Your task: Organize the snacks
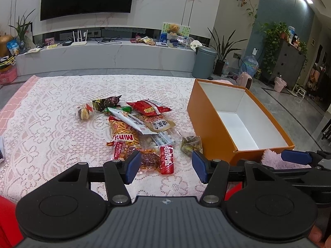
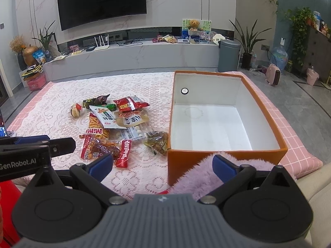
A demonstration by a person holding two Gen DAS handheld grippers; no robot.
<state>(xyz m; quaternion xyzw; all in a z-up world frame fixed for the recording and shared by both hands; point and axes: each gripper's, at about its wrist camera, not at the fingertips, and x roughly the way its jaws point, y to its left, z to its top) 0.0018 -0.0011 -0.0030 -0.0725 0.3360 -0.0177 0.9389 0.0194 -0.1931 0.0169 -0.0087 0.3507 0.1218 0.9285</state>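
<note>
snacks point(image 1: 142, 128) | piled on counter point(image 1: 51, 124) just ahead of left tongs point(image 1: 164, 168) | left of box point(image 2: 225, 124) | both tongs, right tongs point(image 2: 163, 165) too, open, empty

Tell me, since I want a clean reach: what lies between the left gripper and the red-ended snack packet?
Only bare lace tablecloth. In the left wrist view the open left gripper sits just short of the red-ended snack packet, nothing between.

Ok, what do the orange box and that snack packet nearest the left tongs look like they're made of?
The orange box looks like cardboard: matte orange outside, plain white inside, with thin straight walls and sharp folded corners. The snack packet appears to be thin glossy plastic film: clear in the middle so the brown pieces show through, red printed ends, with crinkles and glare. Both are judged by look only.
</note>
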